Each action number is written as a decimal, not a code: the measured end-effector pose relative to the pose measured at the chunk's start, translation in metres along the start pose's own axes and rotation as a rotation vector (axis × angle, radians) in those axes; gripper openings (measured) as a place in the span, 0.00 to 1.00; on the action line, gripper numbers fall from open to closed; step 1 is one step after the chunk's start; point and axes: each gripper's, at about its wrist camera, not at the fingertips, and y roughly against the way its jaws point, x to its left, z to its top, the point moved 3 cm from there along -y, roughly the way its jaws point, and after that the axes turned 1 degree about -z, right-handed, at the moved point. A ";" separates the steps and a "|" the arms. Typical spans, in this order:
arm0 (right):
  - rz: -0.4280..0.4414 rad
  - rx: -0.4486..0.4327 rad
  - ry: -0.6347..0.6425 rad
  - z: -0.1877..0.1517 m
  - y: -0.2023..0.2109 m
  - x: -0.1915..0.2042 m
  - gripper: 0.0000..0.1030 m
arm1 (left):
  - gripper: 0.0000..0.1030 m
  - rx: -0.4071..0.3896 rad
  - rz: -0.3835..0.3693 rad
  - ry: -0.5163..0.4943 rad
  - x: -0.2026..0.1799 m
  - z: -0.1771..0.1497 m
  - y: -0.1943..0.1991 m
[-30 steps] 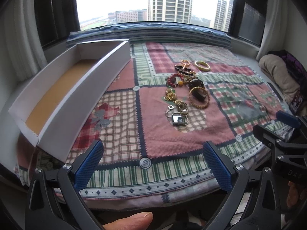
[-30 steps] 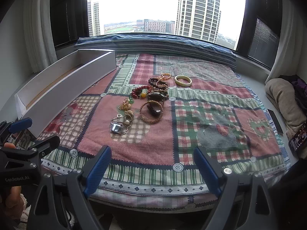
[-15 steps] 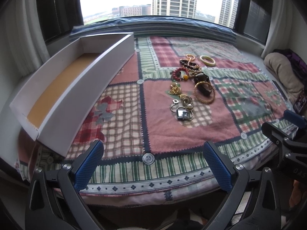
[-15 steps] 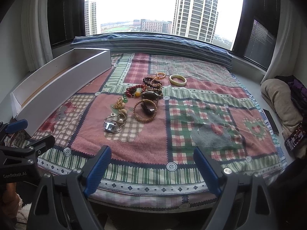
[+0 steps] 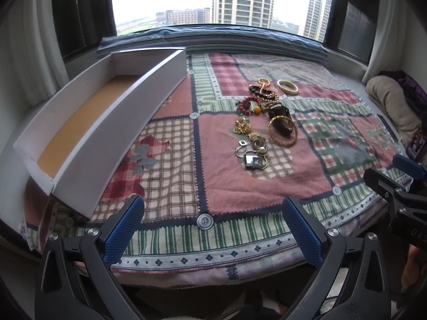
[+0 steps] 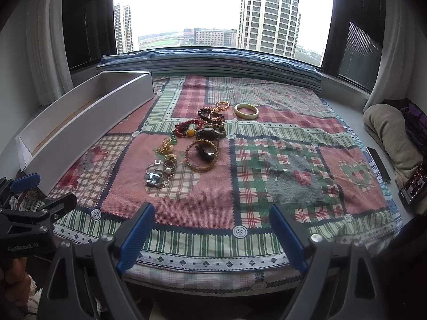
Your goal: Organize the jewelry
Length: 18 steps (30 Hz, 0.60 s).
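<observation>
Jewelry (image 5: 263, 124) lies in a loose cluster near the middle of the patchwork quilt (image 5: 173, 165) — beaded bracelets, a gold bangle (image 5: 283, 131), a cream bangle (image 6: 246, 111) at the far end, and a huddle of rings (image 6: 162, 168) nearest us, with a square-faced silver ring (image 5: 252, 161) closest of all. To the left of the cluster, well apart from it, sits the long white box (image 5: 88, 122), its tan floor bare as far as we can see, so we judge that nothing has been sorted yet. We hold the left gripper (image 5: 213, 226) and the right gripper (image 6: 210, 232) at the near edge of the quilt, each spread wide with nothing between its blue pads (image 5: 125, 229), and each can be seen at the margin of the other's view. Compared with a second ago, the cluster sits a little lower and larger in both views and the box has swung nearer on the left — we read this as both tools having drifted forward and slightly up over the bed edge, while no piece has shifted on the cloth. That suggests the approach is under way and the first pick is still ahead; the rings nearest us look the likeliest start, though they are small and lie flat in the weave, so a clean pinch may be fiddly.
</observation>
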 end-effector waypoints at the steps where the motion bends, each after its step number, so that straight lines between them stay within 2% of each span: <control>1: 0.002 -0.001 -0.002 0.000 0.000 0.000 0.87 | 1.00 -0.002 0.002 -0.003 -0.001 0.000 0.000; 18: 0.027 0.012 -0.028 -0.004 -0.003 -0.003 0.87 | 1.00 0.014 -0.024 -0.048 -0.017 -0.005 -0.003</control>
